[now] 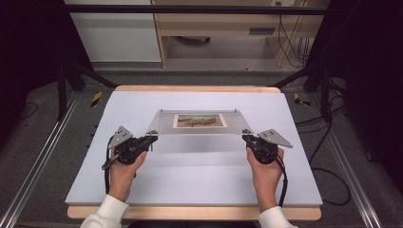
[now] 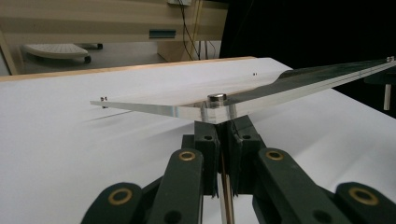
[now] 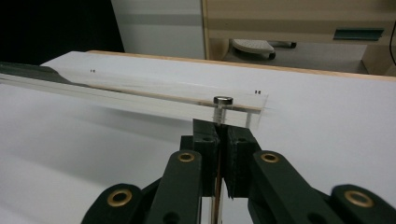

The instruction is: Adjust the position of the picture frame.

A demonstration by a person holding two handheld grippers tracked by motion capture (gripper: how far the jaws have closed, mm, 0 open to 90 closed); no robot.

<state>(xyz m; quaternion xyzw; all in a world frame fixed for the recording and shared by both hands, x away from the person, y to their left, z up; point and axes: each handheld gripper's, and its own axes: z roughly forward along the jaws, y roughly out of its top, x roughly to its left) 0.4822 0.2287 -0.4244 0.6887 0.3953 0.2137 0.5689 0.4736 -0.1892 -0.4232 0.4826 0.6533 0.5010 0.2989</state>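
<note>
The left gripper (image 1: 151, 137) and the right gripper (image 1: 246, 135), each held in one hand, sit at the near corners of a clear rectangular acrylic frame panel (image 1: 166, 124). The landmark for all positions is the white foam mat (image 1: 199, 180) covering the wooden table (image 1: 190, 213).

Frame panel: two transparent sheets enclose a small landscape picture (image 1: 199, 120) in brown and green tones, set at the panel's centre. A silver standoff screw marks each corner. The panel is over the middle of the mat. In both gripper views its near edge hangs clear of the mat, and a soft shadow falls below it.

Left gripper: in the left gripper view the black jaws are closed to a narrow slit under the near left corner screw (image 2: 216, 97). They clamp the thin metal leg that drops from that corner.

Right gripper: in the right gripper view the jaws are equally closed, directly below the near right corner screw (image 3: 223, 100), gripping the leg beneath it.

Far edge: the two far corners lie toward the far side of the mat; whether they touch it cannot be told.
</note>
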